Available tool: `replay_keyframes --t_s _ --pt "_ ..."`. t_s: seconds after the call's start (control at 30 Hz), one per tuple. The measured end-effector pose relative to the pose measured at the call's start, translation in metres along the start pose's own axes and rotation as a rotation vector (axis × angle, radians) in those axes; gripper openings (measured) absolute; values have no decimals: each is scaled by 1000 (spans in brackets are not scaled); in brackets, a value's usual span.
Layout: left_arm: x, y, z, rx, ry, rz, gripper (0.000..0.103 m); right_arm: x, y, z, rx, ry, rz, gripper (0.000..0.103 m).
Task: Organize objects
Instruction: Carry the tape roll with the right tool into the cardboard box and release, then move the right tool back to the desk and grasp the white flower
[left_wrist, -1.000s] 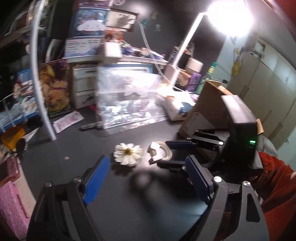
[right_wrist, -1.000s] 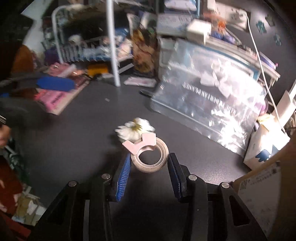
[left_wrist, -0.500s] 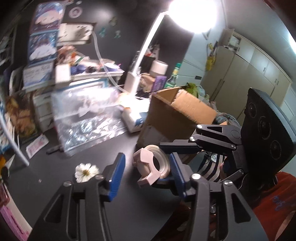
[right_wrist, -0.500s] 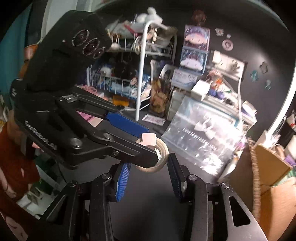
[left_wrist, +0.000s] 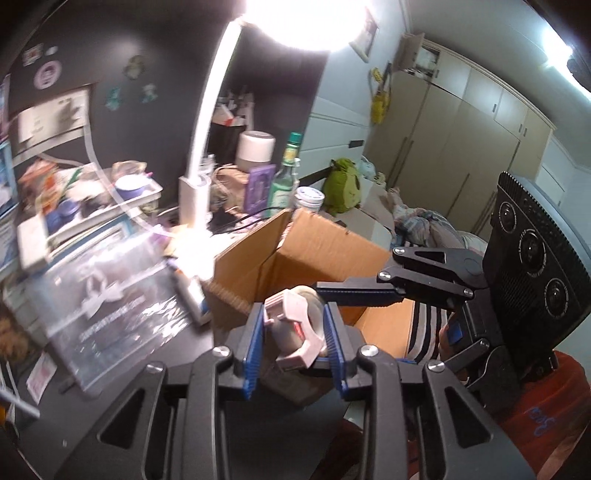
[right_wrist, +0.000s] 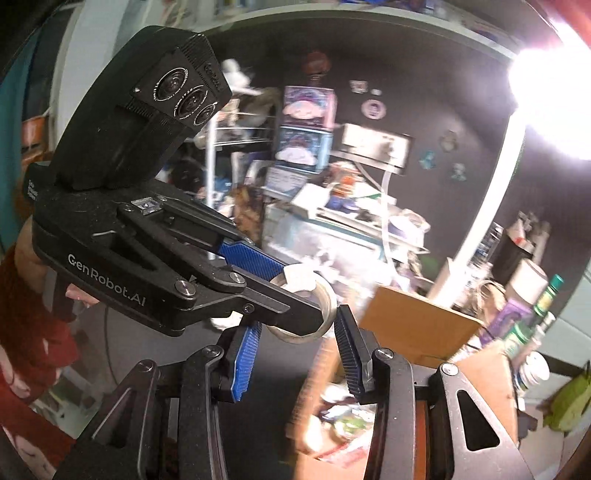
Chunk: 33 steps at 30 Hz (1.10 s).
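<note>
A roll of clear tape in a pink dispenser (left_wrist: 291, 328) is held in the air above the desk edge, in front of an open cardboard box (left_wrist: 310, 258). My left gripper (left_wrist: 293, 332) is shut on the tape dispenser. My right gripper (right_wrist: 295, 332) also has its blue pads around the tape ring (right_wrist: 306, 306), touching or nearly touching it, from the opposite side. In the right wrist view the left gripper's black body (right_wrist: 147, 221) fills the left, and the box (right_wrist: 417, 325) lies to the lower right.
A white desk lamp (left_wrist: 207, 140) shines brightly behind the box. A clear plastic bag (left_wrist: 107, 299) lies on the dark desk at left. Bottles and jars (left_wrist: 284, 177) stand behind the box. Cluttered shelves (right_wrist: 306, 147) fill the back wall.
The tape was lifted off the desk by the right gripper and carried toward the box. The left gripper closed on it. The white flower is out of view.
</note>
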<state>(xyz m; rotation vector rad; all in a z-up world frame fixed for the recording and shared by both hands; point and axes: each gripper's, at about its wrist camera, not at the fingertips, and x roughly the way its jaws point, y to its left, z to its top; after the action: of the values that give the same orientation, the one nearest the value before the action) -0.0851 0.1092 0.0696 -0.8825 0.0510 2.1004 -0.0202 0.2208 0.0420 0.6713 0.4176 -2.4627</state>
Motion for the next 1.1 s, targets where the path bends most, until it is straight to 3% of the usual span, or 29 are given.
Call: replay_keyframes --t_s 0.33,0.37,0.4,0.43,0.57,0.9,1.1 --pt "58 -10 36 24 102 -5 32 2 -63 -14 124 92 -25 36" --pt "62 -10 38 23 113 -3 43 4 -66 -14 134 103 -25 36" --pt "64 -10 39 23 115 3 62 8 -71 -15 144 126 -27 37" --pt "64 -11 40 24 110 12 69 10 -73 -15 146 139 -34 37" --pt "56 -10 43 27 81 18 79 13 -84 -21 162 176 -83 58" --pt "21 8 33 -2 10 84 81 13 -92 -20 180 186 -96 59" --pt "-18 21 12 -21 -53 144 82 8 -66 -6 139 148 -69 59"
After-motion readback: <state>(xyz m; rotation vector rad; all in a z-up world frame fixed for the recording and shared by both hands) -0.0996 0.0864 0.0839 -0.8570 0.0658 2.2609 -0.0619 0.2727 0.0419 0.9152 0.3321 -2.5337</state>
